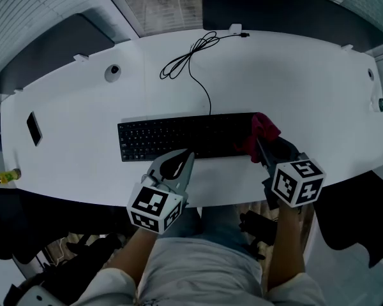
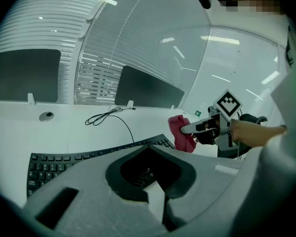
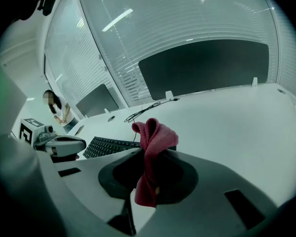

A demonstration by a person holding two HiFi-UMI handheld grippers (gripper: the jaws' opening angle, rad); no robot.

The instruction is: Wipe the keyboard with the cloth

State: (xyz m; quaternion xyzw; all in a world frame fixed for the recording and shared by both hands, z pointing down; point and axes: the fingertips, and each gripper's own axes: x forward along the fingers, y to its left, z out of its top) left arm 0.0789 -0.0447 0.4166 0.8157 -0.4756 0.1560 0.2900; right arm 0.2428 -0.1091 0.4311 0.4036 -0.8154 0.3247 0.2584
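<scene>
Nearest the camera, two marker cubes are seen above the person's lap, one on each gripper. The right gripper is closed on the cloth, which is pinched between the jaw tips. In the right gripper view the cloth is seen as a folded red strip whose long axis runs along the jaws. Its bunched end stands out past the tips toward the far side, and its tail hangs back through the opening between the jaws. From the head view the bunch is placed over the right end of the keyboard, just far of the right gripper's tips; whether keys are touched cannot be told. In the left gripper view the cloth is seen hanging down at that same end. The keyboard is laid with its long axis left to right, parallel to the near edge of the table. A cable is led from its far edge to a loose coil farther back. The left gripper is held at the keyboard's near edge, about mid-length, pointed far and slightly right. Its jaws are brought together at the tips with nothing gripped, and keys are visible through the opening behind them. A phone is seen far to the left, well apart.
</scene>
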